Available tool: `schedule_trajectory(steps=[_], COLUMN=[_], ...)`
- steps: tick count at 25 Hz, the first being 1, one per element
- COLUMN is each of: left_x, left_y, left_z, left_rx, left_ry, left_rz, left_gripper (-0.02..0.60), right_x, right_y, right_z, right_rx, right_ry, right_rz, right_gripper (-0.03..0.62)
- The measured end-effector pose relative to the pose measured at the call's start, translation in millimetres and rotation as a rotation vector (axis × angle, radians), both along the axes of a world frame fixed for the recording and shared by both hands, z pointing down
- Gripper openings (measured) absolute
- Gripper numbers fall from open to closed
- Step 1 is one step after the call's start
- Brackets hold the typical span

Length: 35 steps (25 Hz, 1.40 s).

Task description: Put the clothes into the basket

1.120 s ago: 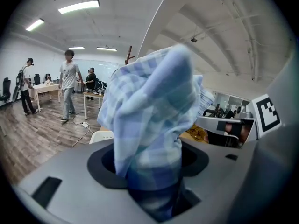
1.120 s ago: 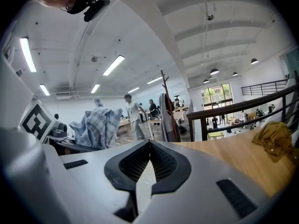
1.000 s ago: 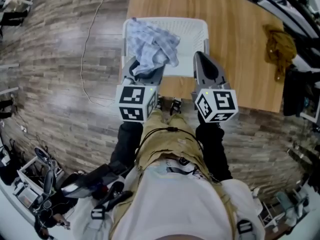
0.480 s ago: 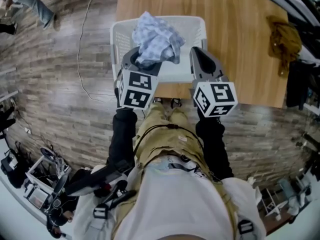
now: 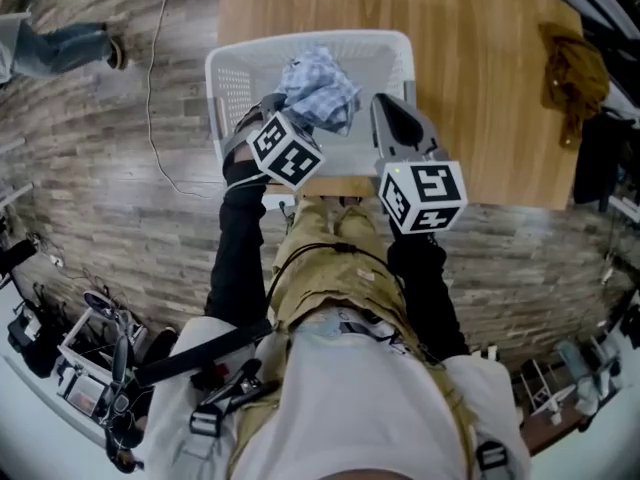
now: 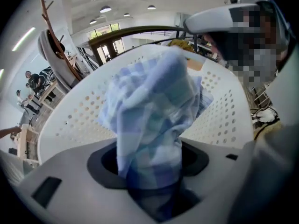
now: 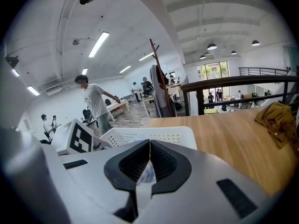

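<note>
Since a moment before, I had swung the left gripper (image 5: 283, 118) rightward and twisted it, bringing the blue checked cloth (image 5: 320, 88) further over the white basket (image 5: 238, 73). The left gripper pinched the bunched cloth above the basket's middle. The right gripper (image 7: 149, 153), pressed together, hovered by the basket's near right corner on the worktop (image 5: 480, 88).

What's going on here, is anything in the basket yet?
The person's left gripper is clamped on a blue checked cloth and holds it over the white basket on the wooden table, not yet released. The right gripper is shut and empty by the basket's near edge. A brown garment lies farther along the table.
</note>
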<state>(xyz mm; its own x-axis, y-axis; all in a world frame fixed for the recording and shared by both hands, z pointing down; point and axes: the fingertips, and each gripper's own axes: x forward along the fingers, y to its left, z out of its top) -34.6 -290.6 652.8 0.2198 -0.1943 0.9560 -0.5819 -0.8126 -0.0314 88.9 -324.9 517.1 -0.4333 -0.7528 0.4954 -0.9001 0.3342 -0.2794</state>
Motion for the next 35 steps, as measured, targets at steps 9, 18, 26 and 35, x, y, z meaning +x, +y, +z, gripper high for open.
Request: schedule_trajectory(steps=[9, 18, 26, 35], left_x=[1, -4, -7, 10], left_y=[6, 15, 24, -1], left_z=[59, 109, 126, 30], left_rx=[-0.123, -0.203, -0.232, -0.079], left_ry=[-0.077, -0.152, -0.176, 0.027], left_rz=[0.094, 0.189, 0.22, 0.062], left_gripper=[0.264, 0.275, 0.333, 0.359], right_x=[-1, -3, -4, 3], right_y=[-12, -22, -17, -5], right_z=[9, 7, -1, -41], right_rx=[-0.025, -0.015, -0.003, 0.082], right_ry=[-0.014, -0.005, 0.004, 0.009], right_rz=[0.008, 0.015, 0.006, 0.022], right_gripper=[0.021, 0.021, 0.021, 0.021])
